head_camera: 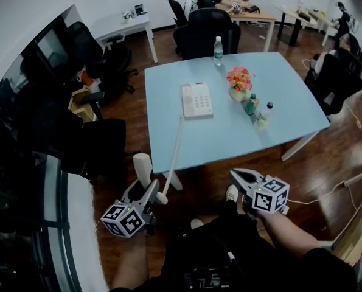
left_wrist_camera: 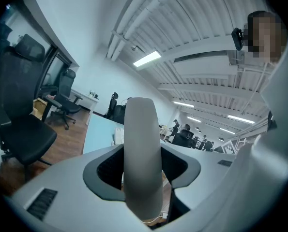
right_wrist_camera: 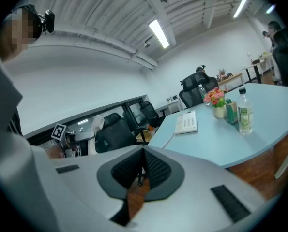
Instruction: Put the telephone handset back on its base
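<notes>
Nearest, clamping the pads of the left gripper (head_camera: pixel 148 190) on the curved white plastic telephone handset (head_camera: pixel 143 168), standing upright just off the near edge of the pale blue rectangular table (head_camera: pixel 229 140). Alongside, pressing together, on nothing, the jaws of the right gripper (head_camera: pixel 236 175). Farther on, trailing a thin white cord (head_camera: pixel 176 143) up to the flat white keypad base (head_camera: pixel 196 99), lying mid-table beside potted pink flowers (head_camera: pixel 239 82).

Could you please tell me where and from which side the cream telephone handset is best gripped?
Grip the cream plastic telephone handset at its slim middle bar, across the narrow width, from its curved back, as the left tool does. Both bulkier ends are then free to seat on the white keypad base, and the white cord at the lower end is clear of the jaws.
</notes>
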`<state>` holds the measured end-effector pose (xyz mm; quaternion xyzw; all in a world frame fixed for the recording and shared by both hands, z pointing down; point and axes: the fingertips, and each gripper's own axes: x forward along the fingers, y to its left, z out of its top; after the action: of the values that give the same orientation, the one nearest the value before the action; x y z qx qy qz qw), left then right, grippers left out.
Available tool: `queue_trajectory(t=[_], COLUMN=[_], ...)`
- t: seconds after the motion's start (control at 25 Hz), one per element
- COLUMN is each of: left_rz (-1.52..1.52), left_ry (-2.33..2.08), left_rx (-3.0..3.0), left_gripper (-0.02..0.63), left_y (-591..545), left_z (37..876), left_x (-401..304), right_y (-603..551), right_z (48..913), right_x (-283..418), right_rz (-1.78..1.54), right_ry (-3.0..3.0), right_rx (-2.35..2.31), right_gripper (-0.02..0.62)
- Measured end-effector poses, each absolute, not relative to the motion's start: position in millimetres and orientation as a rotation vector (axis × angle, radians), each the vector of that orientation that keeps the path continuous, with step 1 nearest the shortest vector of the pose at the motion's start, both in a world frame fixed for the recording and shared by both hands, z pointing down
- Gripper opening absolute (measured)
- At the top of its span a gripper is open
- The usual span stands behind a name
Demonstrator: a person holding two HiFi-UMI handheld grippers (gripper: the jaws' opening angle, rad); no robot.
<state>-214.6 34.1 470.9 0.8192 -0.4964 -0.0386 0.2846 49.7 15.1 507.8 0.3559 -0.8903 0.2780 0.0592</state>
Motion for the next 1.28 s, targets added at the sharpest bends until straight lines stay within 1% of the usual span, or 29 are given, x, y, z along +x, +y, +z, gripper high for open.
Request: queue_trajectory(t=[1.28], left_rz=[-0.157], left_ry=[-1.363], left_rx=[2.149], left_gripper=[0.212], left_y=[41], left_z=[476], left_x=[-241], right_y=[14], right_z=[498], right_x=[22], right_rz=[0.814], right_ry=[-2.694], right_rx=[1.027], right_gripper=[0.014])
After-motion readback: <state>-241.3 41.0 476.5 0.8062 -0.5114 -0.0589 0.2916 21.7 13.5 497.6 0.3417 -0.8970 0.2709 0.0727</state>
